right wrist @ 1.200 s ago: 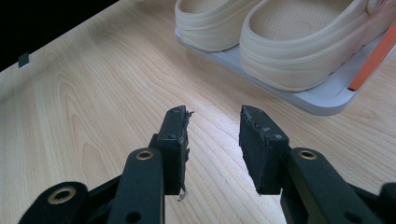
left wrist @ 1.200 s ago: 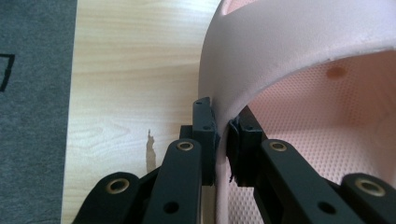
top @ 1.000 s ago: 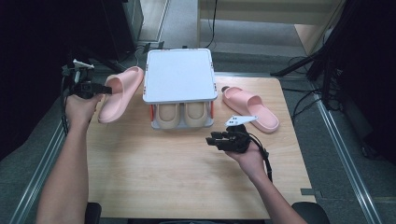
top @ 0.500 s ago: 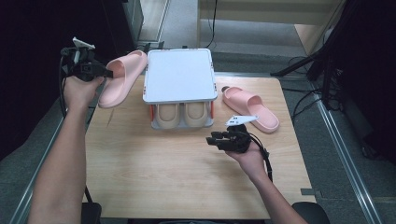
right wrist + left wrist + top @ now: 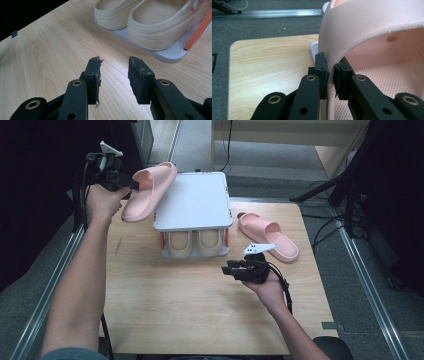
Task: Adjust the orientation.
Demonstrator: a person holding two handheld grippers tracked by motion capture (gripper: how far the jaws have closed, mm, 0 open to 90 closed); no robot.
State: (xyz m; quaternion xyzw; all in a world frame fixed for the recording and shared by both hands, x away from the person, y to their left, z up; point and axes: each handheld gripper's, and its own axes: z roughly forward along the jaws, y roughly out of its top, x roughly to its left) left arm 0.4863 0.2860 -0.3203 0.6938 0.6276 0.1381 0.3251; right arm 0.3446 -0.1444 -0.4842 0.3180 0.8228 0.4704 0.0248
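Left jaws clamped on a pink foam slide sandal, held in the air.

My left gripper (image 5: 134,185) pinches the strap edge of the pink foam slide sandal (image 5: 149,190), one pad on each side of it, holding it above the table's far left corner, beside the white two-tier shoe rack (image 5: 192,200). My right gripper (image 5: 229,269) hangs over the light wooden table (image 5: 165,310), jaws apart, nothing between them, facing the beige clogs (image 5: 150,22) on the rack's lower shelf. A second pink slide sandal (image 5: 267,235) lies right of the rack.
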